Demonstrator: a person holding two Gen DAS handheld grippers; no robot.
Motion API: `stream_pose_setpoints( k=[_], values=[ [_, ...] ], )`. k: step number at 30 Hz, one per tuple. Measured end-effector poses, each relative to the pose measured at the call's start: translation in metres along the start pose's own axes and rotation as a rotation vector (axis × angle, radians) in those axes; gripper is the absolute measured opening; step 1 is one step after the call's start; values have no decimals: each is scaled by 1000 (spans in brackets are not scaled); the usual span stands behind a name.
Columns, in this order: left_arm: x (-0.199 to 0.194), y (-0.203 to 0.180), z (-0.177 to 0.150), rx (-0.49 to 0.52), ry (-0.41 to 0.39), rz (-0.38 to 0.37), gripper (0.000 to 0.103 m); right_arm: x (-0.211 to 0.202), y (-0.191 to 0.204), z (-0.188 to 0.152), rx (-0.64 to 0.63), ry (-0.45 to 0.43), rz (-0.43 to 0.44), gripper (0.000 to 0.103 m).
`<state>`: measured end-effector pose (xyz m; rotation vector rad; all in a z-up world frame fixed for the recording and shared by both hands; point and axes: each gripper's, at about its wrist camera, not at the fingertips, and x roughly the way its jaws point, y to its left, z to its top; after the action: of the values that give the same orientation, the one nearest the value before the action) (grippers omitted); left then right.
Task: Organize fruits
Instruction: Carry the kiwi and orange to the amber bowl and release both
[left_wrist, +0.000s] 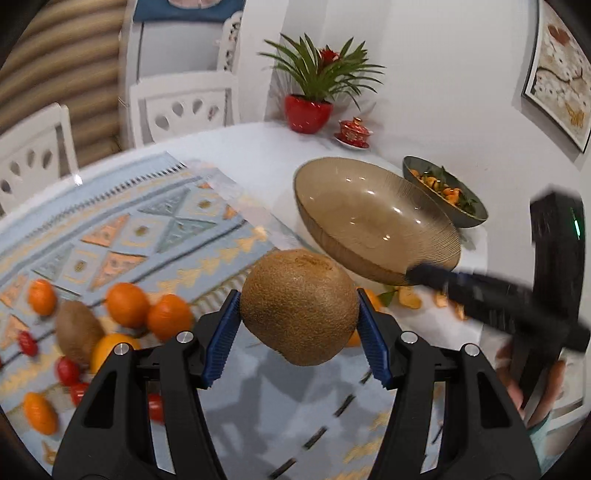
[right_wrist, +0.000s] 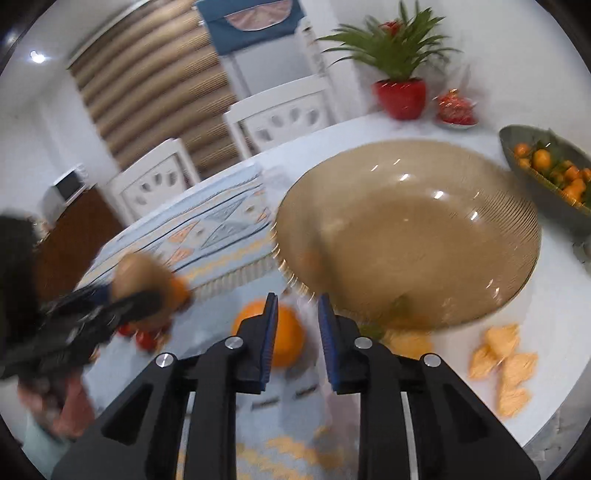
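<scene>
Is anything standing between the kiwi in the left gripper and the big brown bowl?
Nothing visible blocks it. The kiwi, clamped in the left gripper, is lifted above the mat, with open space toward the empty brown bowl. The right gripper sits at the bowl's near rim, beside the path.

Table layout: the cloth (left_wrist: 122, 229) covers the table's left part, with loose fruit (left_wrist: 127, 304) on it. The large bowl (left_wrist: 373, 218) stands right of the cloth; the smaller bowl (left_wrist: 443, 190) and potted plant (left_wrist: 314, 85) lie behind it.
</scene>
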<state>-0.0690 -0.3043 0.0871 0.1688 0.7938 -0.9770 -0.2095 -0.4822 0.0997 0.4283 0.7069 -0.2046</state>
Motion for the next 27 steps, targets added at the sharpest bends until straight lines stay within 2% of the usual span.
stream_pose_setpoints(
  k=[1,2,3,6,9,11,12,15,18,21,24,27],
  values=[
    [2,0,0,4,0,-5,61,-1,2,-5,-11,5,-10,57],
    [4,1,0,19,-6,6,61,4,6,-13,-24,27,-9,71],
    [5,3,0,20,-6,15,61,8,10,-19,-37,44,0,77],
    [9,15,1,-22,3,36,61,26,25,-24,-84,65,-15,74],
    [8,19,1,-16,1,65,61,47,34,-20,-94,108,-27,74],
    [6,21,1,-10,0,75,61,57,35,-18,-105,117,-62,68],
    [7,23,2,-11,-1,74,61,62,36,-17,-114,124,-68,61],
    [6,23,4,-13,-8,77,61,65,38,-18,-124,130,-76,59],
    [5,20,10,-9,-19,74,61,54,38,-18,-109,114,-60,58],
    [2,10,23,11,-39,51,61,21,32,-9,-71,43,-11,58],
    [8,-9,40,40,-59,-1,61,-10,17,8,-49,-39,-93,58],
    [26,-33,53,77,-50,-49,61,-18,-12,25,10,-49,-188,58]
  ],
)
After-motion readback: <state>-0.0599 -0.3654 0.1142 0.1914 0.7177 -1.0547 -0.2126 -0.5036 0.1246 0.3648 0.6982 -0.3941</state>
